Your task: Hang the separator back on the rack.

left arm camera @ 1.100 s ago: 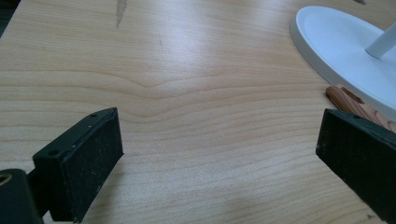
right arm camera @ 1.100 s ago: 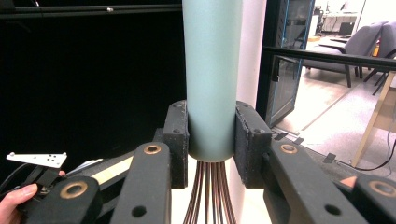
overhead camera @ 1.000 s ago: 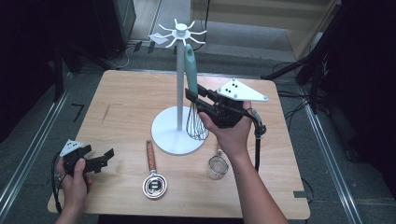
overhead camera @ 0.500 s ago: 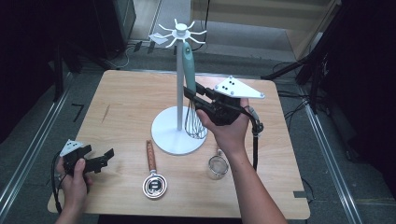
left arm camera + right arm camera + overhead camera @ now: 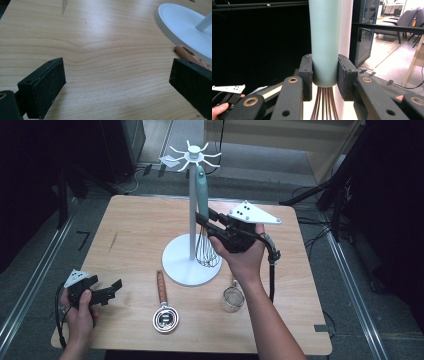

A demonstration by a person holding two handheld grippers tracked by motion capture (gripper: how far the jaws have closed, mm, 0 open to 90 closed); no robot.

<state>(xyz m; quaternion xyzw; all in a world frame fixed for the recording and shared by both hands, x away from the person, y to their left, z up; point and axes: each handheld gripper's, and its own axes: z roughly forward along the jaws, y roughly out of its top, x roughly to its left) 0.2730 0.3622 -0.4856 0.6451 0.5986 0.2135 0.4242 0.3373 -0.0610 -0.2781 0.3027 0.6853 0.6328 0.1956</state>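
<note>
Beside the white stand, the right claw clamps the whisk; left claw gapes wide, strainer nearby.

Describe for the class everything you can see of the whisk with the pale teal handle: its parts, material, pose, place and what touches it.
The whisk with the pale teal handle hangs upright beside the white stand's pole, its top at the stand's spoked head. The handle looks like smooth matte plastic; thin coppery wire loops spread below it, over the round white base. The right gripper is clamped on the handle's lower end, one black pad on each side.
</note>
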